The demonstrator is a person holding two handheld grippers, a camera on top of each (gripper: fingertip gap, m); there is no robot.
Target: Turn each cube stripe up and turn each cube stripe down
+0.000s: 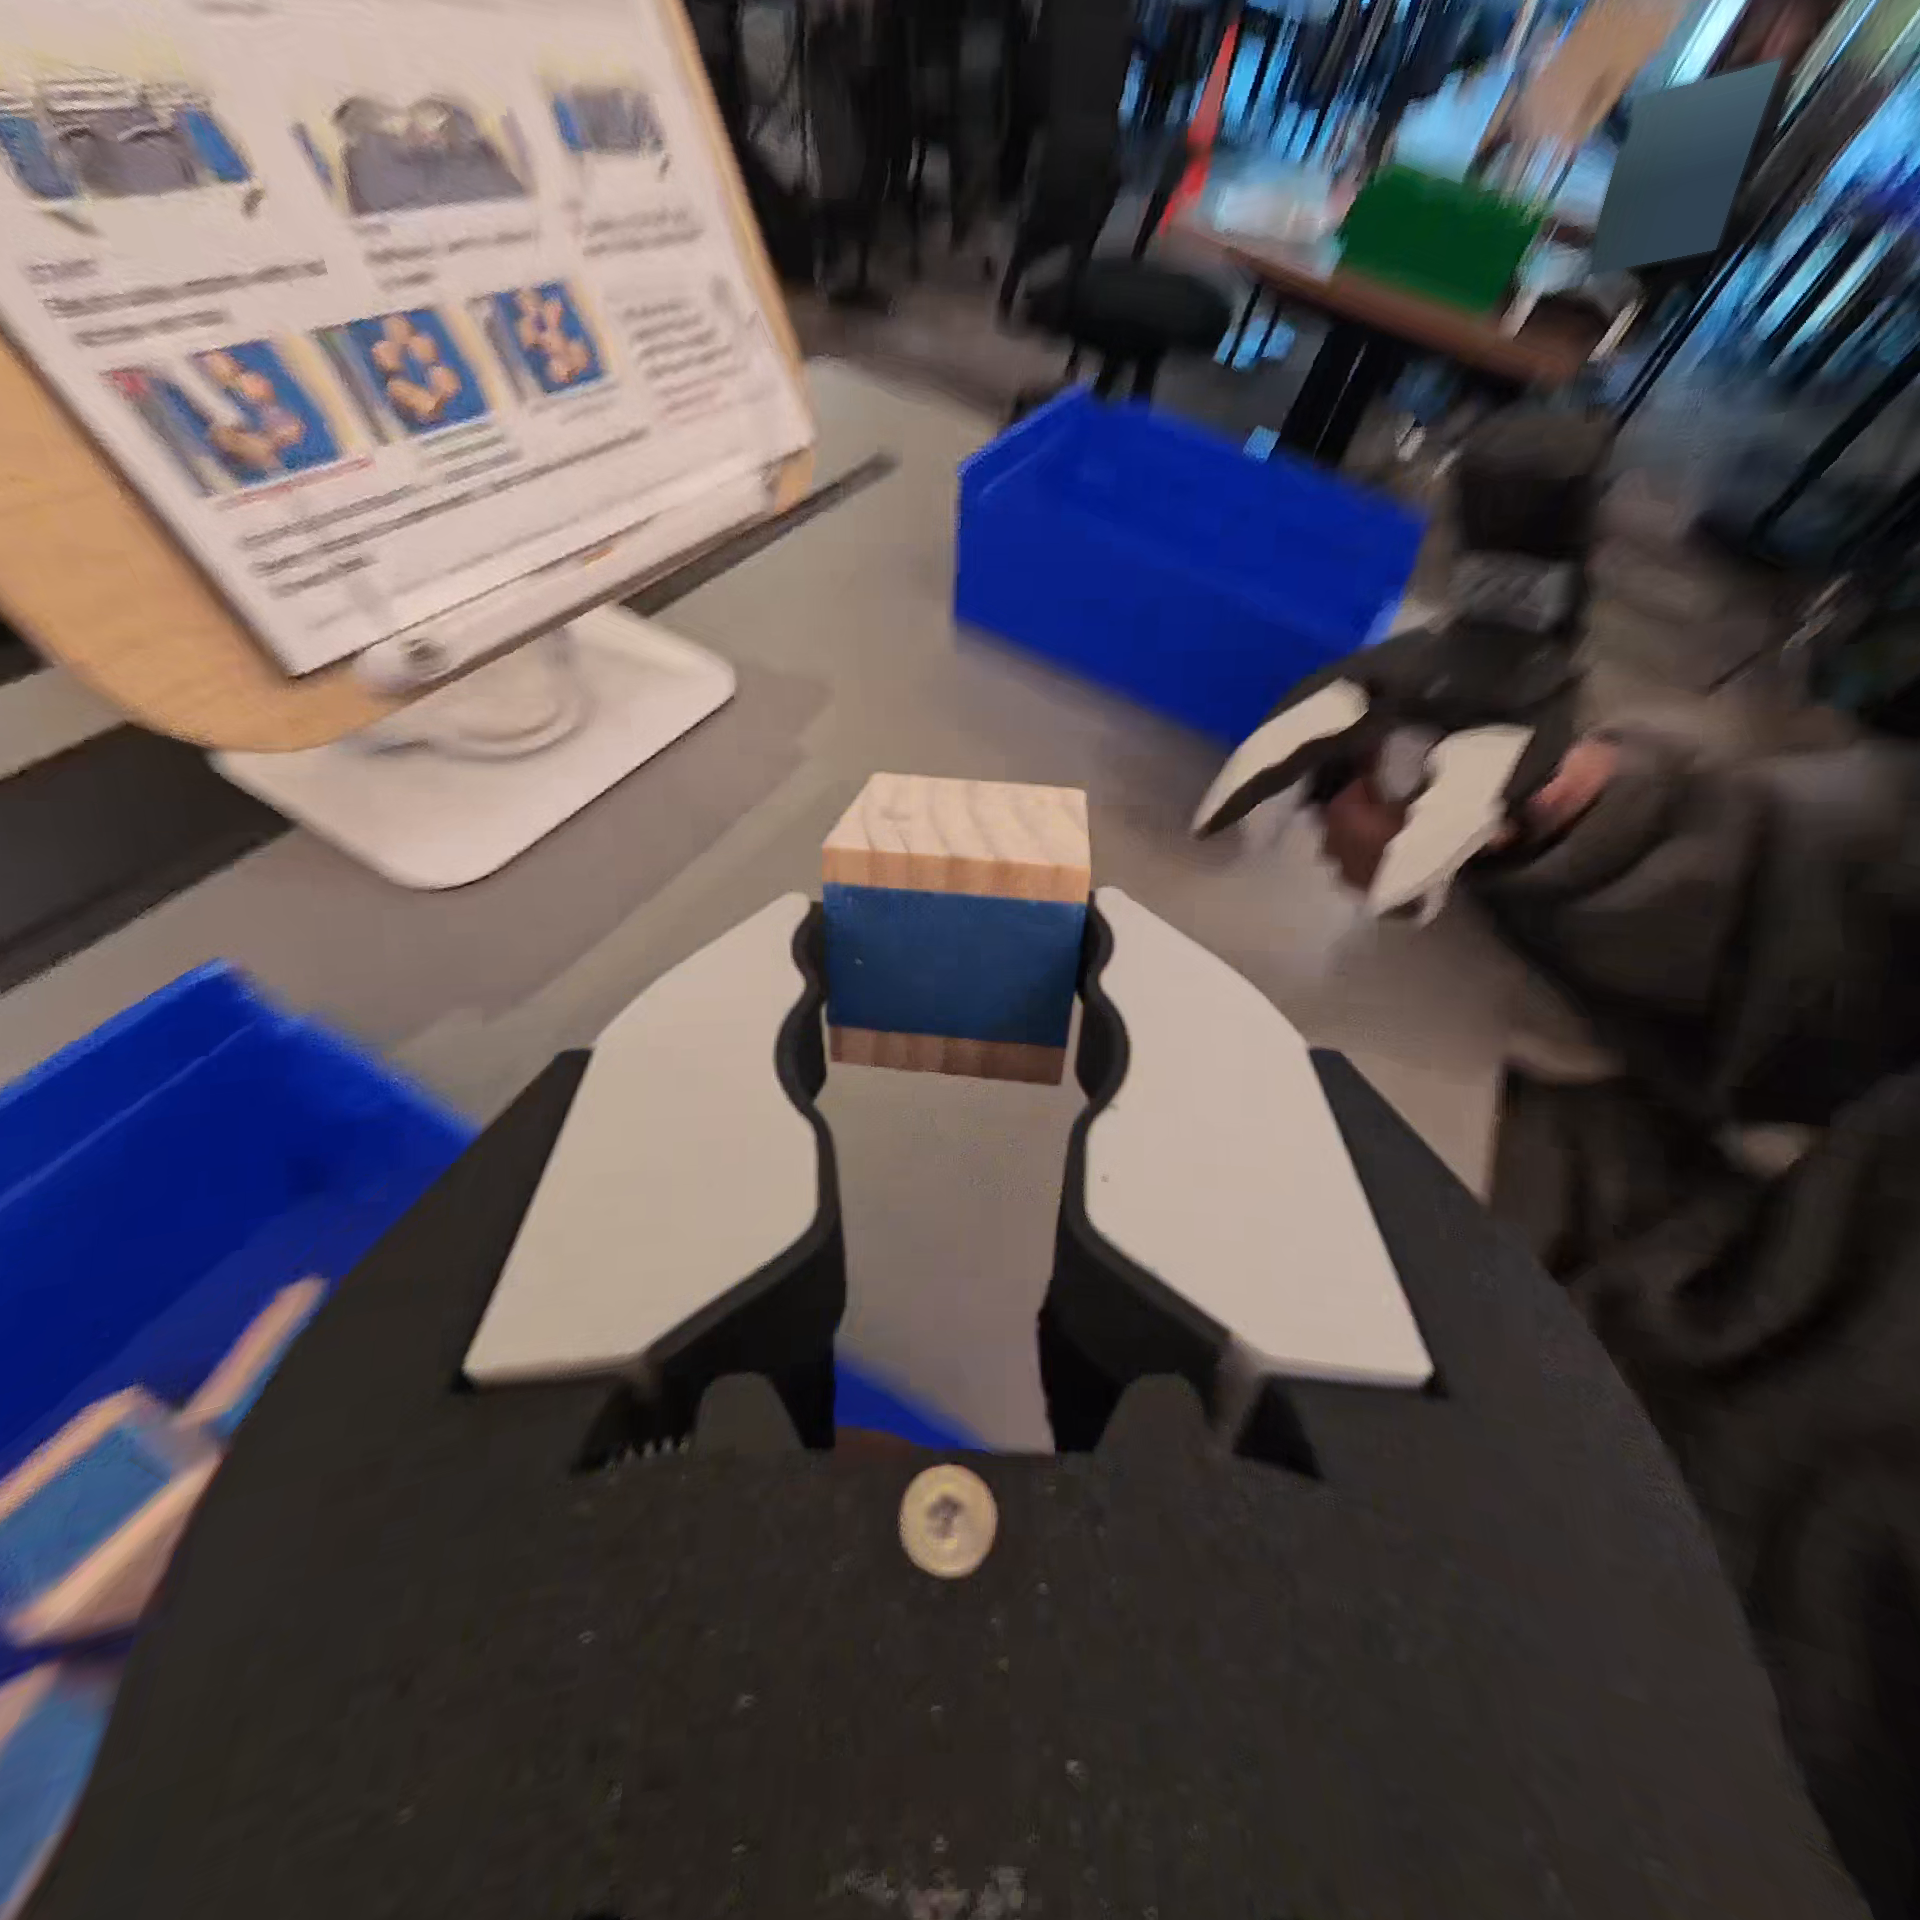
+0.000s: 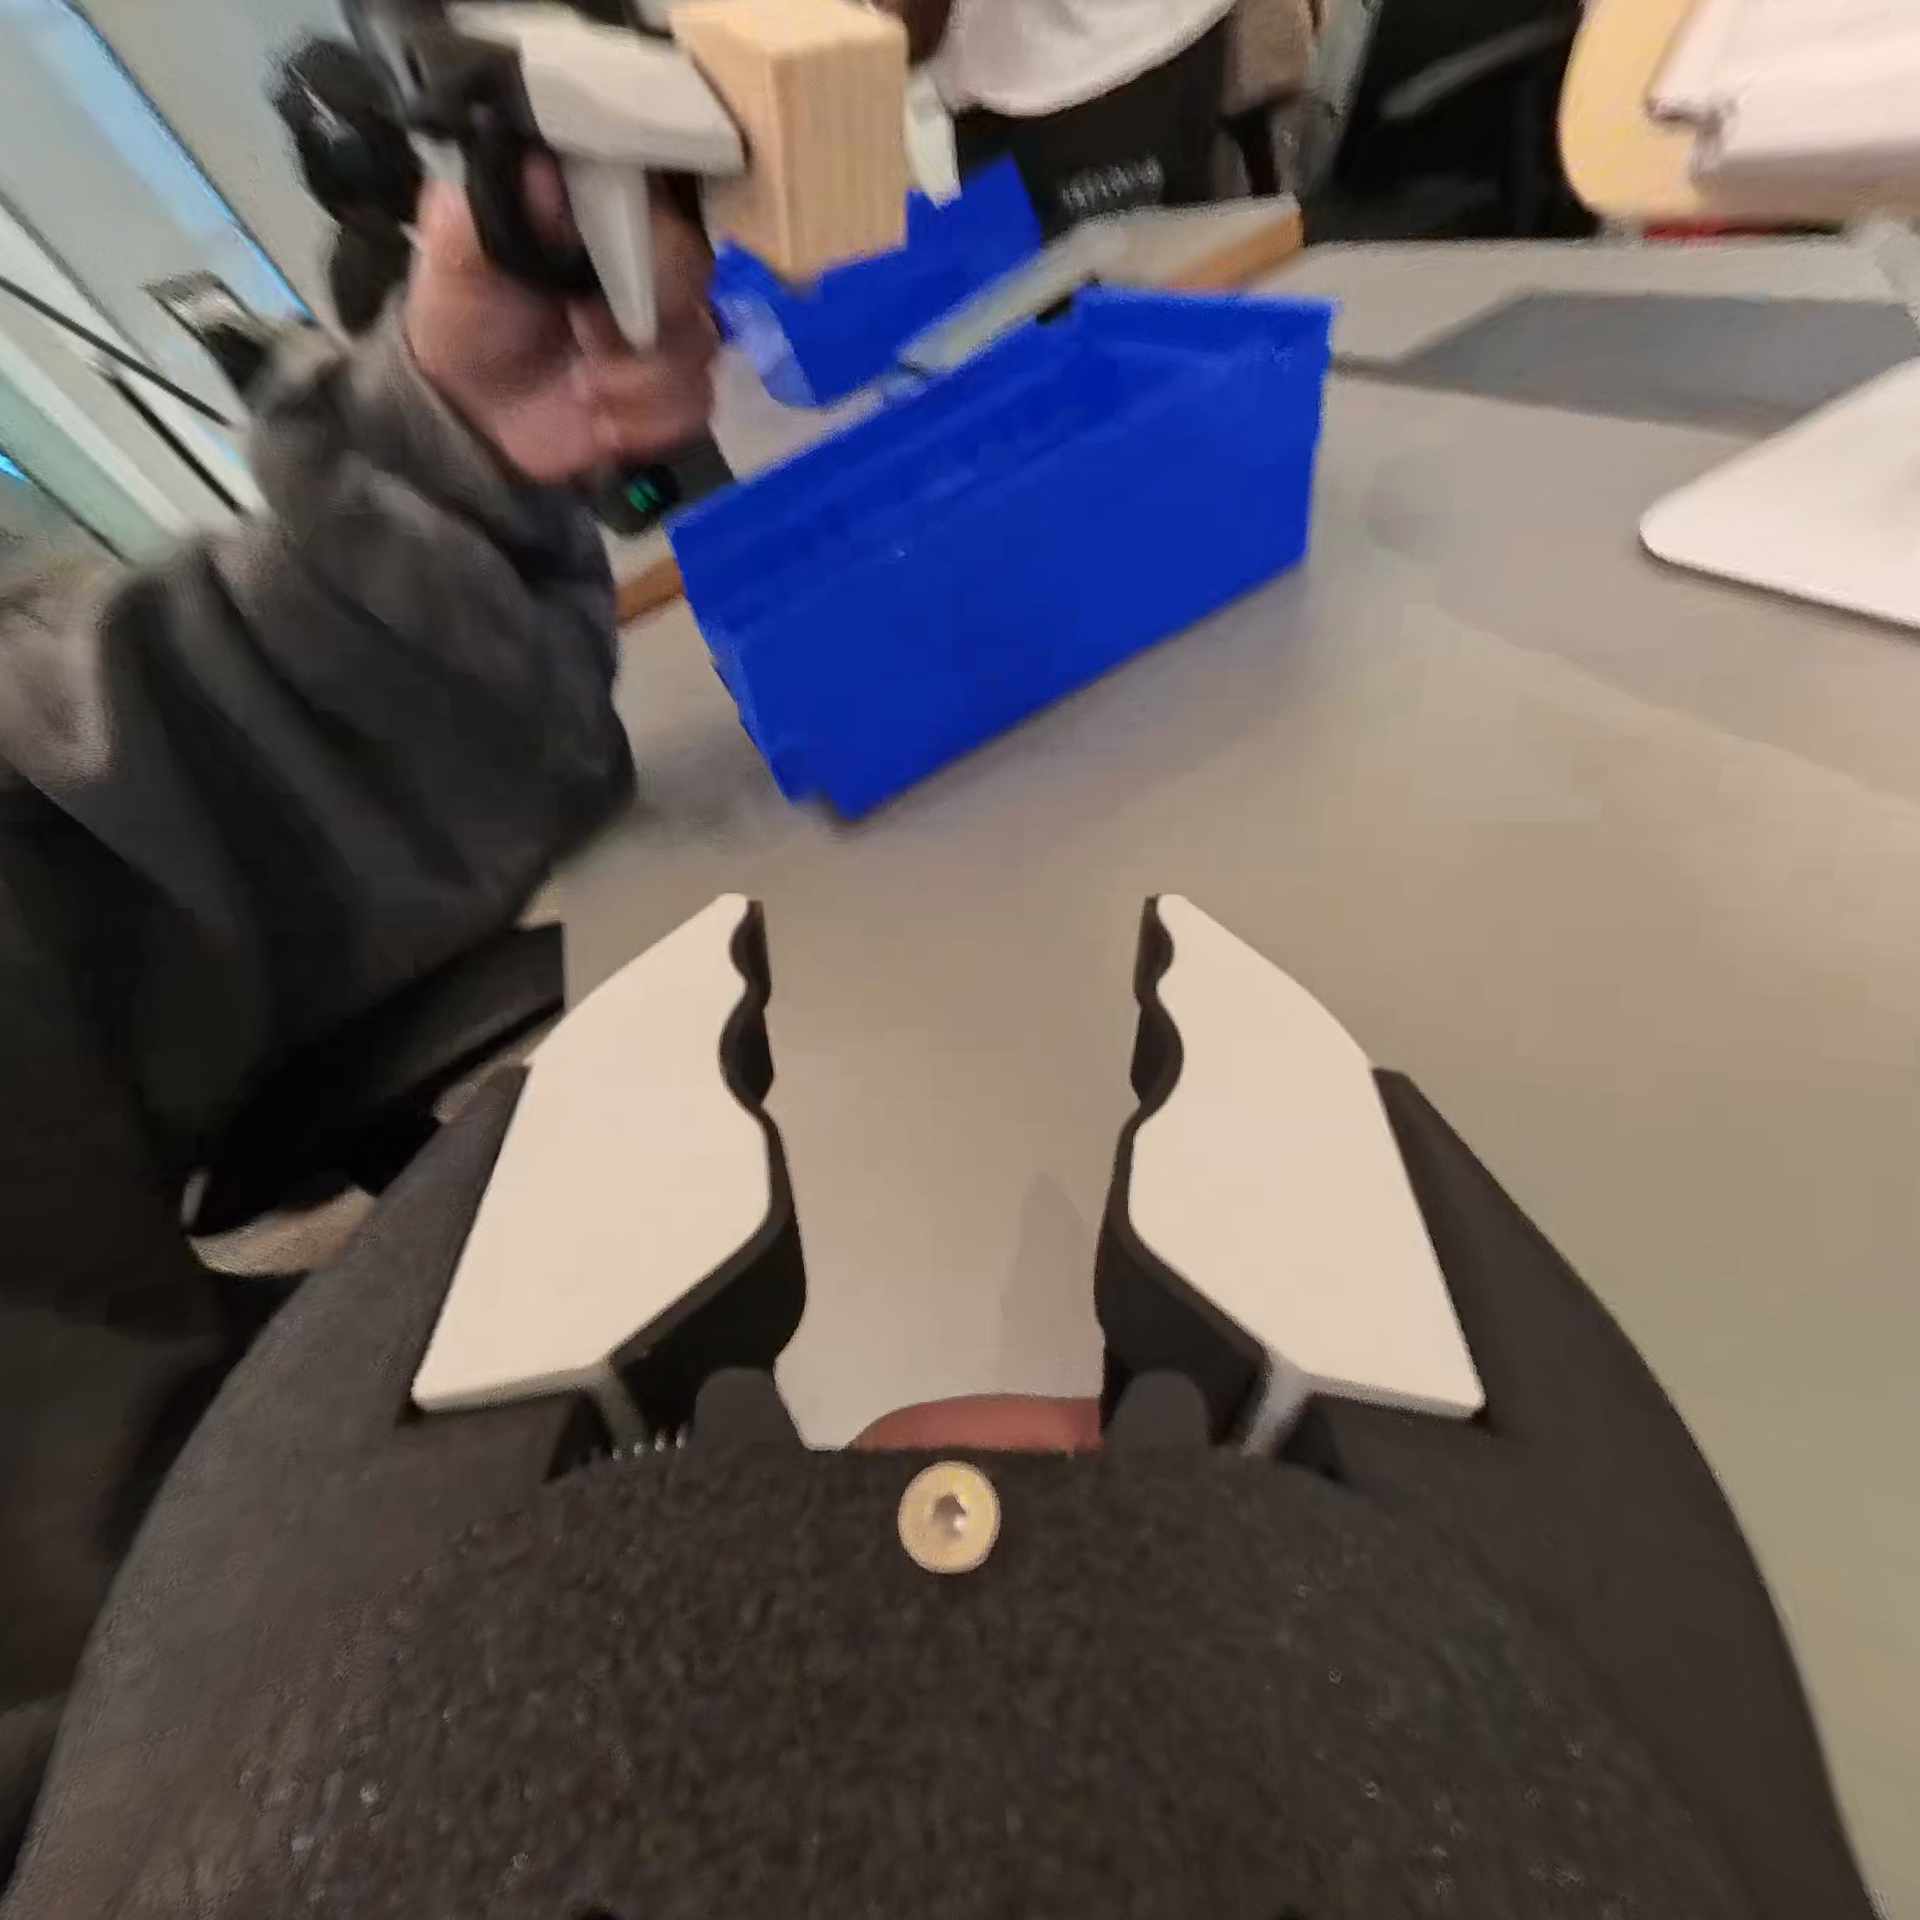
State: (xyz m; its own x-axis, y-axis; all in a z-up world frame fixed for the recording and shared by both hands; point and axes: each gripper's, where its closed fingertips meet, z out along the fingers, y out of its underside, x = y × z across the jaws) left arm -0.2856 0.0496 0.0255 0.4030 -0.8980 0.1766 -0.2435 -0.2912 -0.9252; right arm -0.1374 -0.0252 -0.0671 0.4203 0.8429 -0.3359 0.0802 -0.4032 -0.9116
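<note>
In the left wrist view, the left gripper (image 1: 954, 935) is clamped on a cube (image 1: 956, 925), its two fingertips pressing the cube's left and right sides. The cube is held clear above the grey table (image 1: 914, 644). Its near face carries a broad blue stripe (image 1: 951, 961) with bare wood above and a thin wood band below; the top face is plain wood. At 8 o'clock, close in, lies a blue bin (image 1: 208, 1153), and blurred wood-and-blue blocks (image 1: 114, 1496) show at its lower left edge. At 3 o'clock the right gripper (image 1: 1361, 821) hangs over the table with its white fingers parted, nothing between them, held by a dark-sleeved arm (image 1: 1683, 935). At 1 o'clock, farther off, a second bin (image 1: 1174, 561) sits on the table. At 10 o'clock stands a tilted board (image 1: 384, 312) with printed sheets on a white stand (image 1: 488, 769).

In the right wrist view, the right gripper (image 2: 951, 914) has its jaws spread wide over bare table (image 2: 1455, 831), holding nothing. Ahead at 12 o'clock sits a blue bin (image 2: 997, 551), with another bin (image 2: 914, 281) behind it. At 11 o'clock, raised above them, the left gripper (image 2: 821, 135) pinches the cube (image 2: 810, 145), whose visible faces here are plain wood; a hand (image 2: 540, 343) grips its handle. The white stand's corner (image 2: 1797, 509) shows at 2 o'clock.
</note>
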